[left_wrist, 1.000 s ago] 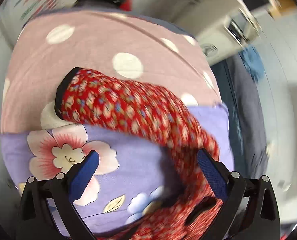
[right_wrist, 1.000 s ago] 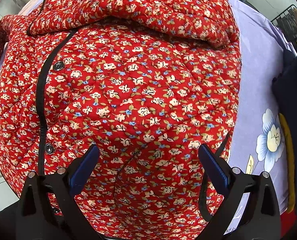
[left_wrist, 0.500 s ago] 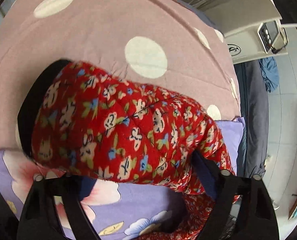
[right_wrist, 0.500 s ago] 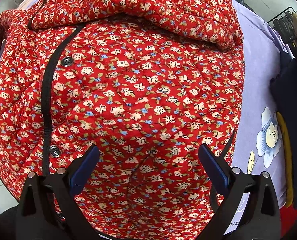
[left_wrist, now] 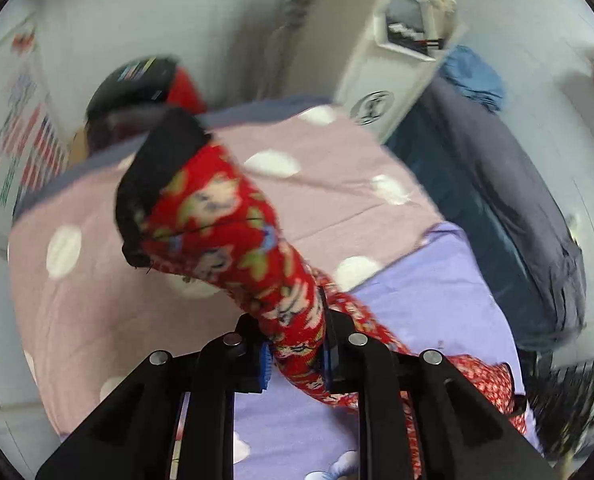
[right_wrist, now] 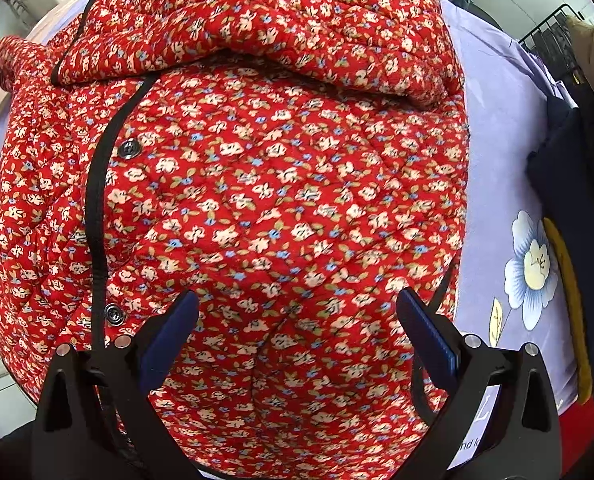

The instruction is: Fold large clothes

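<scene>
The red floral quilted jacket (right_wrist: 281, 208) lies spread on the lilac flowered sheet (right_wrist: 493, 168); its black-cuffed sleeve (left_wrist: 233, 236) is lifted, pinched by the left gripper (left_wrist: 295, 354), whose jaws have just closed. The right gripper (right_wrist: 297, 332) hovers above, jaws spread

A pink blanket with white dots (left_wrist: 109, 312) covers the bed's far half, meeting a lilac floral sheet (left_wrist: 429, 304). Beside the bed stands a white cabinet (left_wrist: 393, 76), with dark grey bedding (left_wrist: 509, 200) and a blue cloth (left_wrist: 475, 76) nearby. A navy garment with yellow trim (right_wrist: 573, 216) lies at the sheet's edge.
</scene>
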Motion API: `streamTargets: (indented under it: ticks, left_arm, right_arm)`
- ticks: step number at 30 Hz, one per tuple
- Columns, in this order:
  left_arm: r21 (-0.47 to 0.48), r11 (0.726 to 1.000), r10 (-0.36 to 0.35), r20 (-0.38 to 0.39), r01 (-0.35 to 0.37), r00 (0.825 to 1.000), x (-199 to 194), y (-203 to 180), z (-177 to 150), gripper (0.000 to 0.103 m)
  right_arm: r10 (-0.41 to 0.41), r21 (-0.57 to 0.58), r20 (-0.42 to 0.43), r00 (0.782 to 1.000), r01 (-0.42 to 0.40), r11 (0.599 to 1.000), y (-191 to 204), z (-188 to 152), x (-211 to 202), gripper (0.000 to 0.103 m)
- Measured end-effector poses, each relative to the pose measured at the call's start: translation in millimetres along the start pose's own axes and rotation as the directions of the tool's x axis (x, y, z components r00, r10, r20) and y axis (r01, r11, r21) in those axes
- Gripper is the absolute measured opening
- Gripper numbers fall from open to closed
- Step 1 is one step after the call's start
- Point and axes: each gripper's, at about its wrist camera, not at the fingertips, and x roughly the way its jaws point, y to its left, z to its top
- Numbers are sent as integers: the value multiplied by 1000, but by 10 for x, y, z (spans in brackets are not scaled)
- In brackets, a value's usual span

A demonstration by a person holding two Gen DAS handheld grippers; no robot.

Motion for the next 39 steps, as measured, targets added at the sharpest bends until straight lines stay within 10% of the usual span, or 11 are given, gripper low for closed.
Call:
streamTargets:
  ticks: [7,12,20,28,31,39]
  left_arm:
    - [357,927,-163,117,112,980,-677,-1445,-370,17]
    - [661,740,-270,128,121,954,-1025,-2559,-1088,17]
    - [913,394,-270,3,107,963,-858,-3473,-2558,17]
    - [984,163,-174,-44,73,984,-465,-3533,-3450,21]
    - [991,92,-153,-79,93,985,-404,-3499,-3652,48]
    - [968,166,-214,-153,190,965,-647,-3293,-3620,86]
  right_arm:
    - [22,0,43,999,-23,1000,-275,250,-63,97]
    - [38,27,49,998,-39,999,-649,302,-1,97]
    - [51,105,29,998,-54,993,-1073,218,100,97]
    - [61,170,9,998,-61,984,-1465,144,207,97]
    - [61,168,0,998,-60,984,-1405,127,286,97]
    - [68,156,6,998,-68,985,-1424,214,275,97]
